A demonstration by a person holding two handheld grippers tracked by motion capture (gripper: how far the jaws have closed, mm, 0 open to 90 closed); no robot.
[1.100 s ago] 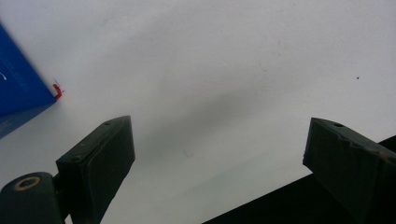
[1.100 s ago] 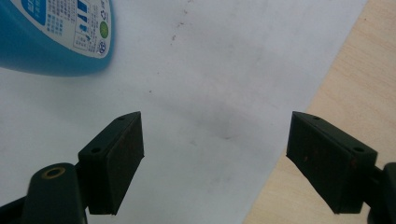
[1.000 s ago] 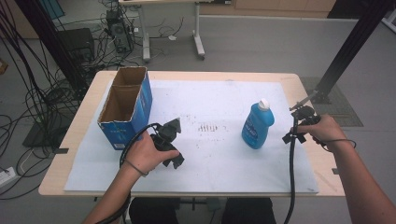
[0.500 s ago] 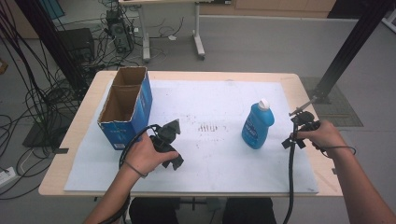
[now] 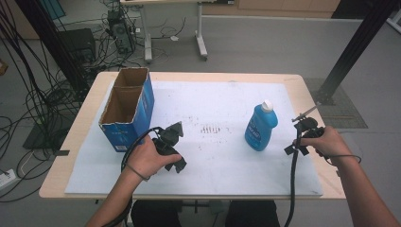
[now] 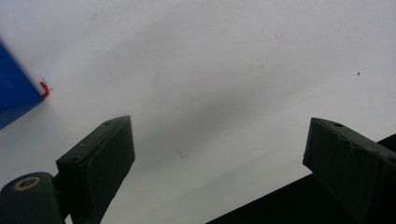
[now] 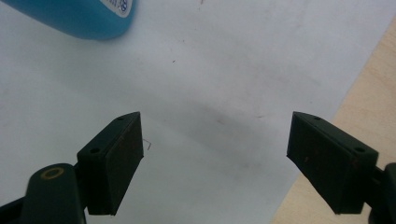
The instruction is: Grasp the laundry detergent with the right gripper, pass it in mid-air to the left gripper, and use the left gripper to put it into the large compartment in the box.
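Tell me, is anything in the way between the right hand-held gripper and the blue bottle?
Nothing visible. The right hand-held gripper sits beside the blue bottle, with just bare white mat between them. Its jaws are open and hold nothing.

The right tool (image 5: 302, 124) has drawn back toward the worktop's (image 5: 307, 90) near right corner, a little farther from the blue bottle (image 5: 260, 126).

A lab: cable tangles (image 5: 33, 90) and computer tower (image 5: 116, 30) on the floor.
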